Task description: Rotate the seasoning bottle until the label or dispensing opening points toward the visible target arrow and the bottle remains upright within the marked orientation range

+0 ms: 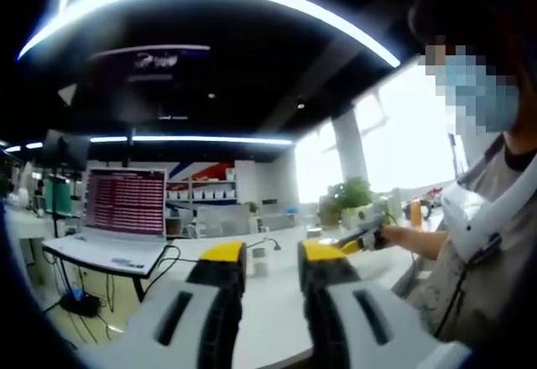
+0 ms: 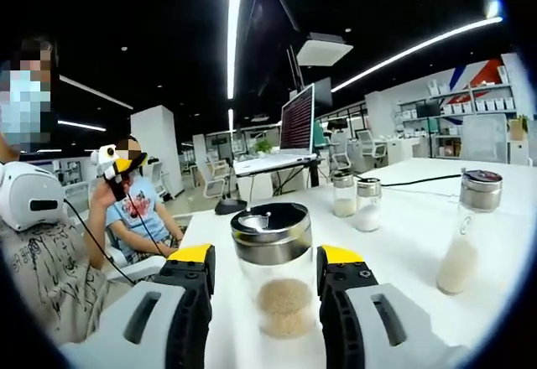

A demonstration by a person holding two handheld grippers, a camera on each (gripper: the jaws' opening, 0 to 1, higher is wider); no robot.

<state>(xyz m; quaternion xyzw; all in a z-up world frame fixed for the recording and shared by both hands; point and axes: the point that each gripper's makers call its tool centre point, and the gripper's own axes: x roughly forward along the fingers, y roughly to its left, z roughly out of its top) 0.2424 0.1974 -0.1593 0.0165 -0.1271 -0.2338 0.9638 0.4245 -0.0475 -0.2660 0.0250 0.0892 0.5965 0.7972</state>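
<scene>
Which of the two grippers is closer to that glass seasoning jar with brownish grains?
Right. The right gripper has the seasoning jar between its open jaws, while the left gripper is raised, away from it.

Seasoning bottle (image 2: 283, 268) base hidden between gripper jaws.
</scene>
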